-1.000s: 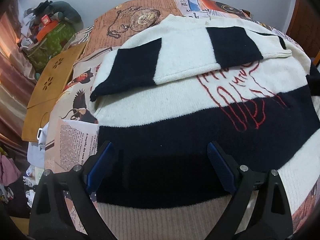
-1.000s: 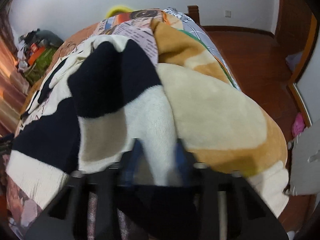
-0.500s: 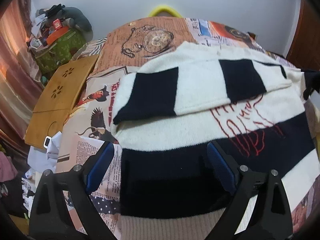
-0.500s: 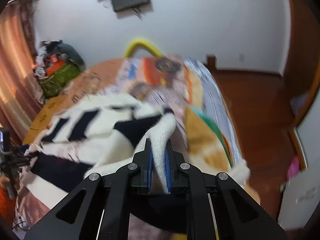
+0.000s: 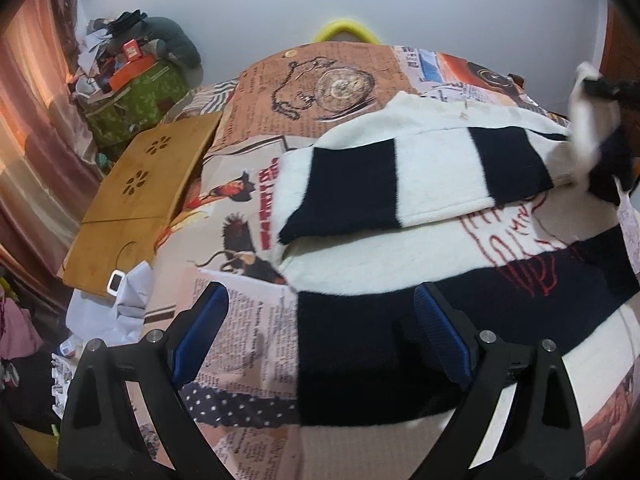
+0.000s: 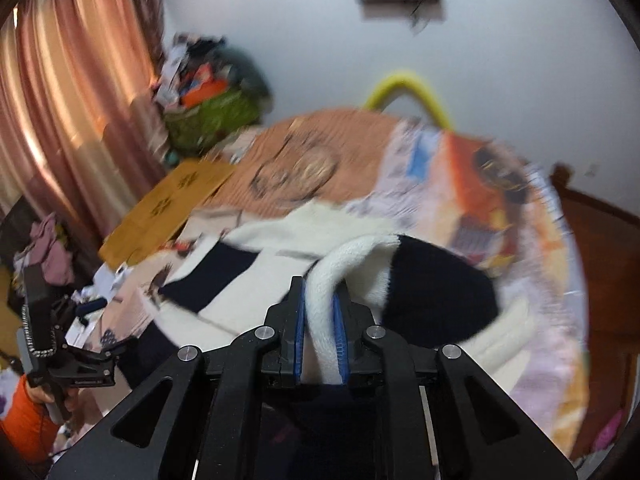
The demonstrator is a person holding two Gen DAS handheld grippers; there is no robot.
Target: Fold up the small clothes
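Note:
A cream and navy striped sweater (image 5: 400, 264) with red line art lies flat on the bed. One sleeve (image 5: 400, 176) is folded across its chest. My left gripper (image 5: 320, 328) hovers open over the sweater's lower left edge, nothing between its pads. My right gripper (image 6: 320, 320) is clamped on the cream cuff (image 6: 352, 252) of the other sleeve, lifted above the sweater; its jaws are opening slightly, with the cuff still pressed between the pads. In the left wrist view that raised sleeve (image 5: 592, 136) hangs at the far right. The left gripper (image 6: 92, 344) shows in the right wrist view.
The bed wears a newspaper-print cover (image 5: 320, 88). A wooden lap desk (image 5: 148, 192) lies on its left side, beside a cluttered green bag (image 5: 136, 96). A yellow hoop (image 5: 346, 30) stands behind the bed. Pink curtains (image 6: 60, 120) hang left; wooden floor (image 6: 600, 260) lies right.
My right gripper rose and swung the held sleeve up and left over the sweater. My left gripper drew back and left, so the sweater's left edge now lies between its fingers.

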